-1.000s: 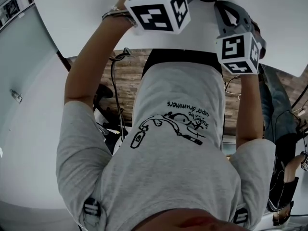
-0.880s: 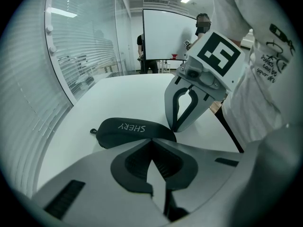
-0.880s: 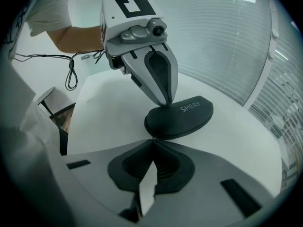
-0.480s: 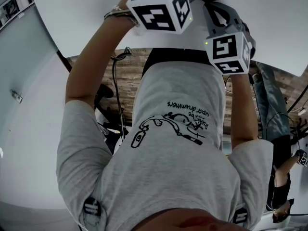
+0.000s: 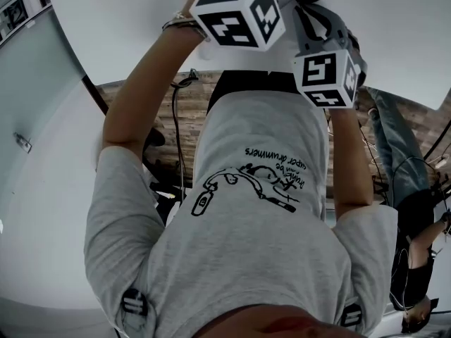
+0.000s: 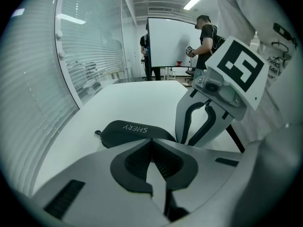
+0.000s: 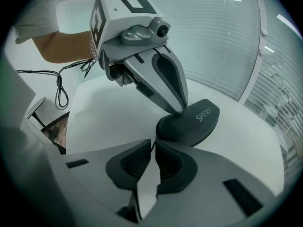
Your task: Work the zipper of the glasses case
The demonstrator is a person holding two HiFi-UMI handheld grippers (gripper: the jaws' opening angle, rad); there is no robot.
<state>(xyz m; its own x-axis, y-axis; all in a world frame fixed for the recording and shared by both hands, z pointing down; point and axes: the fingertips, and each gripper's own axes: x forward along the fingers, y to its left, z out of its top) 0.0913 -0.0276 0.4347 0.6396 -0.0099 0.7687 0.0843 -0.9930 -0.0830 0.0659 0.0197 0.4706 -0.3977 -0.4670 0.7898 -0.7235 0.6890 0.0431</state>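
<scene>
A black glasses case printed with SHERY lies on the white table, with a small tab at its far end. In the right gripper view the case sits just beyond my right gripper. Those jaws have just been opening and now stand a narrow slit apart, with nothing seen between them. My left gripper comes down from above, its tips closed on the case's near end. In the left gripper view its jaws meet at the tips. The head view shows only the marker cubes.
A curved glass wall with blinds runs along the table's far side. People stand by a whiteboard at the back. A black cable hangs off the table edge near the person's arm. Wood floor shows below the table edge.
In the head view the right gripper's cube has shifted left toward the left gripper's cube and rolled a little. The left cube has edged slightly right.
</scene>
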